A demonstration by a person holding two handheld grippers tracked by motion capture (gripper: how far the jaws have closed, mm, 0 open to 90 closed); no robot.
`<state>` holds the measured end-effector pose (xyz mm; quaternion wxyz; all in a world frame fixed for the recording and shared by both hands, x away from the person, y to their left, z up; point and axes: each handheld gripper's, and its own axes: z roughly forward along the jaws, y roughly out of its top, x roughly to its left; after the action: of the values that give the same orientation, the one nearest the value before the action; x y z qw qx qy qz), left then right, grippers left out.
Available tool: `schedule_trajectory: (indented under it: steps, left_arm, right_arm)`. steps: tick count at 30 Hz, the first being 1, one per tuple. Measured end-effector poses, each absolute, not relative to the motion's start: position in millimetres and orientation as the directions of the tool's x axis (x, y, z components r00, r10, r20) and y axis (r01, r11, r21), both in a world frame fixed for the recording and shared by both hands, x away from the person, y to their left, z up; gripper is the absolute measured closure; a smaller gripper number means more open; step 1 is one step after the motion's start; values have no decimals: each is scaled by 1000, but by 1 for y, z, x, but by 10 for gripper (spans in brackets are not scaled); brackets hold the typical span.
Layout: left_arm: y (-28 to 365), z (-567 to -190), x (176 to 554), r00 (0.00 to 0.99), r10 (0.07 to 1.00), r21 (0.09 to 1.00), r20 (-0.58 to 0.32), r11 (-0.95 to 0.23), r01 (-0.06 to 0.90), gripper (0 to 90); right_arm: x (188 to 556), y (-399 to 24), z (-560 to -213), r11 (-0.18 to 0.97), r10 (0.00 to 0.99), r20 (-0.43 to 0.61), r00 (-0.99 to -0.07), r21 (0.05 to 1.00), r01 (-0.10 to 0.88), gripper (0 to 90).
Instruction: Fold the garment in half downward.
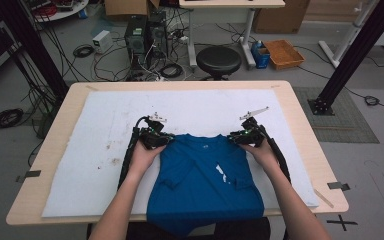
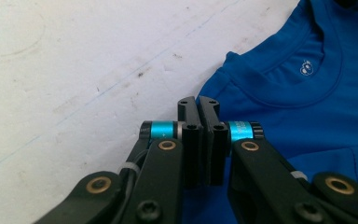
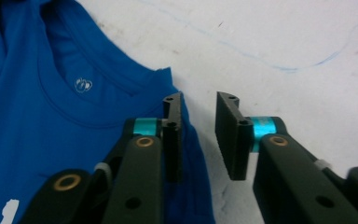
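Two tongs at blue shirt (image 1: 202, 175) shoulders: left tongs (image 2: 199, 105) pinched together (fabric edge), right tongs (image 3: 199, 105) apart, beside shoulder edge.

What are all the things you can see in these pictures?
T-shirt: one, blue with white marks, flat on the near middle of the sheet.
Sheet: one, white, stained, covering the table.
Table: one, light wood, centre.
Stool: one, black, behind the table.
Box: one, orange, on the floor.
Left gripper: one, black, jaws shut at the shirt's shoulder edge.
Right gripper: one, black, jaws open over the other shoulder edge.
Hands: two, holding the grippers.
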<state>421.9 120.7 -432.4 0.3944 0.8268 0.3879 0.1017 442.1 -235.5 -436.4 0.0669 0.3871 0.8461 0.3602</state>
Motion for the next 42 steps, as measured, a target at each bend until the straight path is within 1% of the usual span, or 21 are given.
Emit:
schedule_trajectory:
  steps: [1,2,3,4,5,10,13,17,19,25,30,31,32,33,35,36,37,38,39,41,42]
  left_arm:
    - [121,-432,422,679,721,730,-137,-390,561,877]
    - [121,-432,422,681,720,729,-136,-393,561,877]
    - [121,-432,421,680,721,729,-135,-393,561,876]
    - [122,-432,421,676,724,729,-135,-390,563,876]
    - [122,-432,421,676,724,729,-135,-390,563,876]
    - [123,-433,423,670,729,735,-136,-379,562,877]
    - [124,-433,425,665,736,744,-128,-372,555,876]
    - [130,-431,434,637,757,748,-144,-338,571,877]
    - [131,-428,440,629,764,751,-145,-329,573,877]
    - [132,-412,443,644,755,780,-122,-328,532,877]
    - [132,-399,425,679,729,807,-87,-348,478,877]
    - [133,-394,415,691,719,817,-70,-357,453,877]
    - [133,-394,415,691,719,817,-70,-357,453,877]
    - [133,-392,409,698,714,824,-56,-362,436,877]
    - [134,-388,395,707,706,832,-41,-368,415,877]
    - [134,-387,388,713,700,834,-36,-373,408,877]
    - [133,-387,380,721,693,835,-25,-382,396,876]
    - [133,-386,372,730,683,835,-17,-393,386,876]
    - [132,-386,364,738,675,836,-9,-400,376,877]
    - [132,-388,340,763,647,840,2,-414,350,877]
    - [132,-388,340,763,647,840,2,-414,350,876]
  right_arm:
    - [442,-233,-437,464,695,146,-704,657,595,762]
    - [442,-233,-437,464,695,146,-704,657,595,762]
    - [442,-230,-438,485,683,134,-718,651,584,822]
    - [440,-225,-438,524,669,80,-739,655,545,882]
    - [440,-225,-438,528,667,72,-741,656,539,890]
    - [447,-227,-435,521,682,57,-729,662,539,900]
    - [457,-228,-427,509,686,43,-726,685,522,900]
    - [469,-223,-418,508,688,28,-725,695,509,900]
    - [473,-222,-415,487,694,30,-720,717,499,900]
    - [473,-224,-403,460,700,35,-713,742,487,900]
    - [454,-230,-390,427,690,45,-722,781,457,900]
    - [439,-233,-385,415,691,42,-722,795,443,900]
    - [431,-234,-383,405,690,43,-722,804,435,900]
    - [431,-234,-383,405,690,43,-722,804,435,900]
    - [413,-237,-380,388,690,47,-723,818,424,900]
    - [394,-239,-379,385,680,43,-732,829,407,900]
    - [384,-240,-379,388,680,34,-732,831,398,900]
    - [384,-240,-379,388,680,34,-732,831,398,900]
    - [366,-242,-380,386,677,25,-735,839,383,900]
    - [348,-244,-383,389,670,19,-742,842,373,900]
    - [340,-245,-385,392,667,16,-745,843,369,900]
